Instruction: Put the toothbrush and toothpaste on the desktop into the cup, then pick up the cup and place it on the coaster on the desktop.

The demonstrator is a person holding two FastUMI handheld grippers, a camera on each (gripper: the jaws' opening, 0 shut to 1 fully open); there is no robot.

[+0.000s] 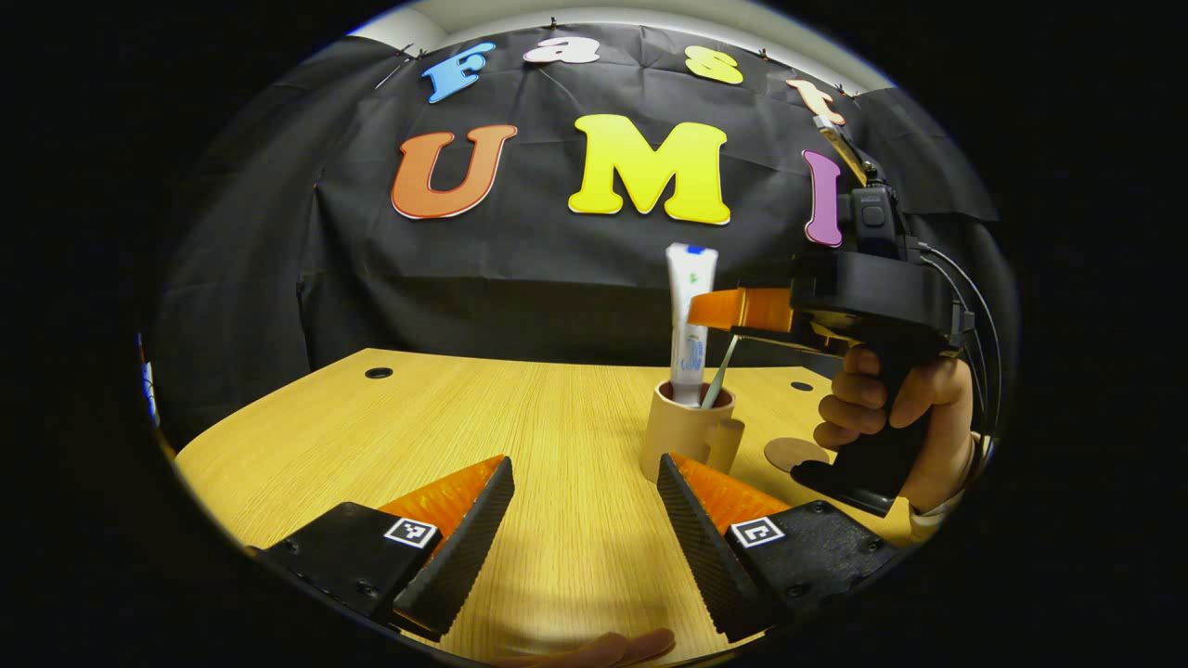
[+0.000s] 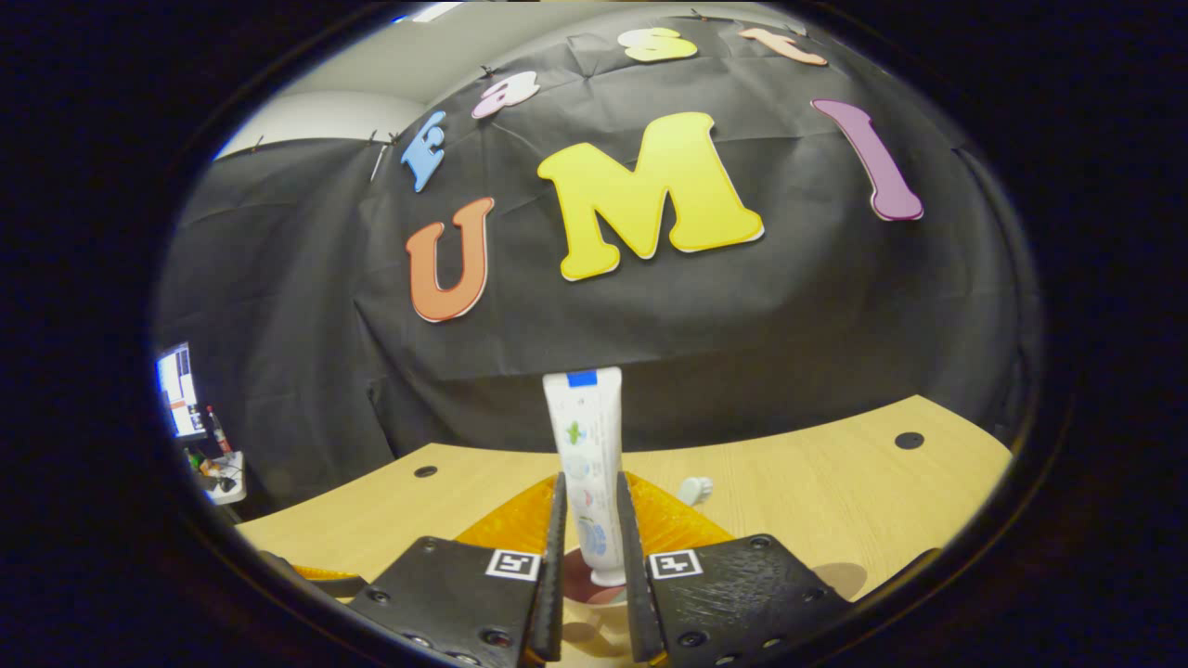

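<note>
Above a tan cup [image 1: 685, 429] on a pale wooden desktop [image 1: 390, 436], the right gripper [image 2: 590, 533] clamps a white toothpaste tube [image 2: 587, 464] between both fingers, the tube standing upright with its lower end inside the cup. Seen from the left gripper view, the same gripper reaches in from the right at the tube's mid-height, carried by a hand [image 1: 891, 408] wrapped around its grip. A toothbrush [image 1: 720, 373] leans in the cup just beside the tube; in the right gripper view its head [image 2: 695, 489] peeks out past the right finger. The left gripper [image 1: 585, 482] hangs low over the desktop short of the cup, its fingers spread wide and holding nothing, the cup just ahead of its right fingertip. A round coaster [image 1: 792, 454] lies flat on the desktop beyond that fingertip, just right of the cup's handle and below the right gripper.
</note>
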